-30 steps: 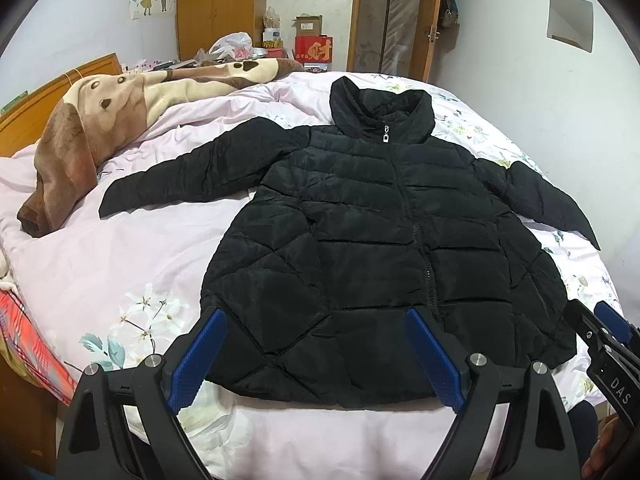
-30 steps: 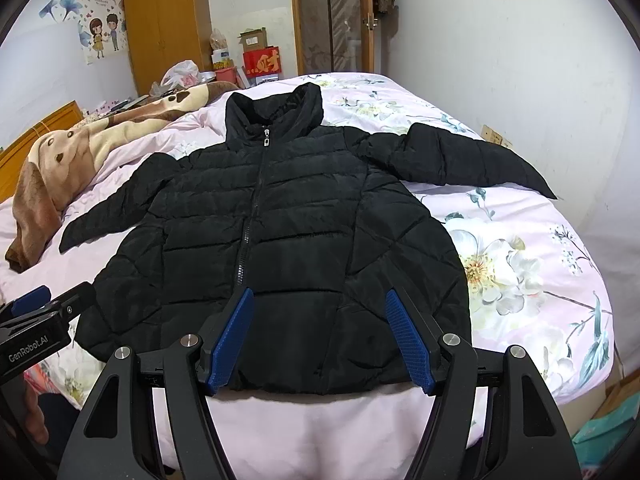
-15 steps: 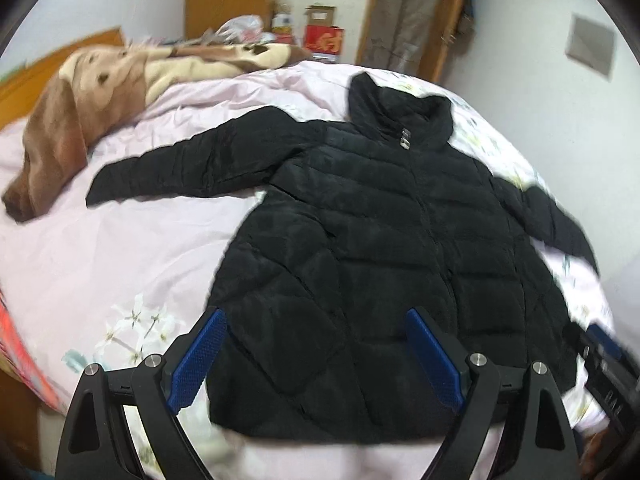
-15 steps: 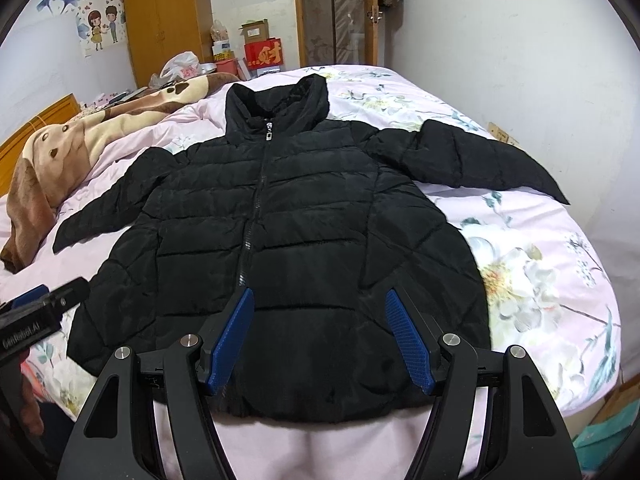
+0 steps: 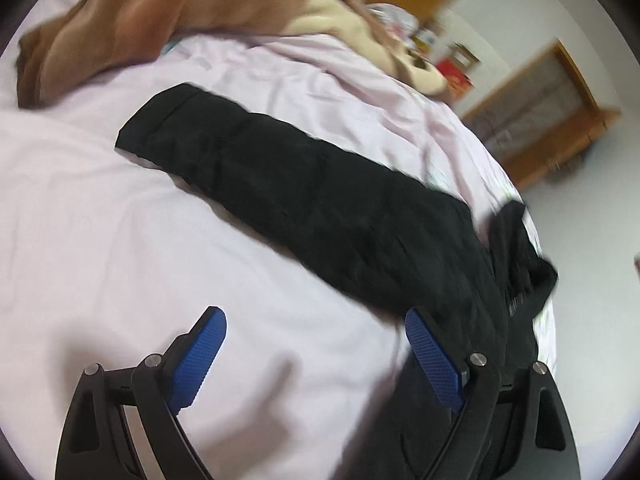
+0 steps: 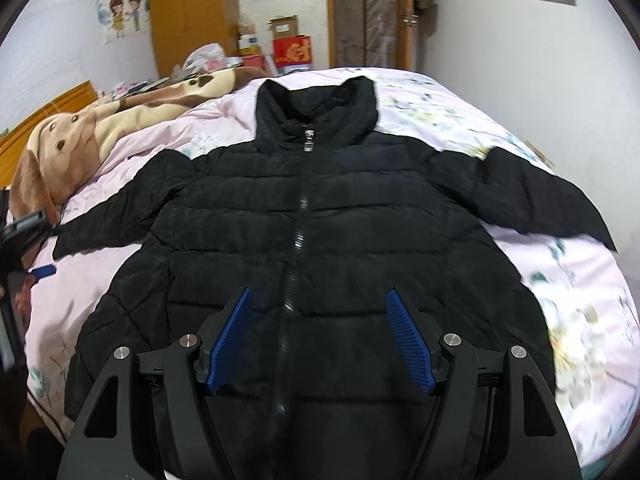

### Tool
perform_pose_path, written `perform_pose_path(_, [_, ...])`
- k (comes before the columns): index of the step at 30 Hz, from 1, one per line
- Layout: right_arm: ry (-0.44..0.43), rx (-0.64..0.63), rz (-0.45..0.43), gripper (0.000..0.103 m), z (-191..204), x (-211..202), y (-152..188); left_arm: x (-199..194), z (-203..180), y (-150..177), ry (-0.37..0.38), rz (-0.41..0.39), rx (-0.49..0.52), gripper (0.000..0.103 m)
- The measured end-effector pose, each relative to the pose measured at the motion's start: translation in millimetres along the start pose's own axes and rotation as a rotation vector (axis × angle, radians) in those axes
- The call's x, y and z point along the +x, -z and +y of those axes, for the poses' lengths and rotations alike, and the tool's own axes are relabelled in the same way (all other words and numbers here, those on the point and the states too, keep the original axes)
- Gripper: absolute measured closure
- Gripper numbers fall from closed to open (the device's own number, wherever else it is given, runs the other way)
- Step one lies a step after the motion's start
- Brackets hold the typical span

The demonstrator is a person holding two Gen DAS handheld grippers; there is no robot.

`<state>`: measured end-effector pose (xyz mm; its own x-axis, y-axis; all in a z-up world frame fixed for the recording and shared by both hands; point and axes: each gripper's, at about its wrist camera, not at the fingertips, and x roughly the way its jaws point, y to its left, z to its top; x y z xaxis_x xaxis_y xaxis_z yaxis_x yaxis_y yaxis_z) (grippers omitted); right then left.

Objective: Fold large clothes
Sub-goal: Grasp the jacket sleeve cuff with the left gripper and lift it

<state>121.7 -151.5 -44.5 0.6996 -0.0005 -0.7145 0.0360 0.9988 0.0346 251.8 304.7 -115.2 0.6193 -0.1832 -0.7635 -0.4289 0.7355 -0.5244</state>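
Black padded jacket (image 6: 320,240) lay unfolded on the bed (image 6: 580,288), its sleeve (image 5: 280,184) ahead of the left gripper (image 5: 316,356)'s wide, empty jaws, the right gripper (image 6: 320,344) likewise spread; a sleeve grasp was judged next.

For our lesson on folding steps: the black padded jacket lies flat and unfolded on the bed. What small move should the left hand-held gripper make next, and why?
Probably move forward to the black padded jacket's outstretched sleeve and grip near the cuff: the left hand-held gripper is open, empty, over bare pink sheet.
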Motion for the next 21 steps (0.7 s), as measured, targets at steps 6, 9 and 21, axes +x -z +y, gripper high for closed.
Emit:
perform_pose_path(6, [-0.029,-0.035,-0.002,0.034,18.9,24.3,-11.5,34.9,43.6,-42.6,-0.043,-0.049,-0.147,0.012])
perform_pose_path(9, [-0.036,-0.058,0.002,0.034,27.1,35.6,-15.2,56.0,62.1,-60.0,-0.099,-0.066,-0.218,0.012])
perform_pose_path(21, [-0.072,-0.116,0.027,0.033,49.3,70.2,-24.2,104.1,75.3,-85.3,-0.042,-0.027,-0.364,0.034])
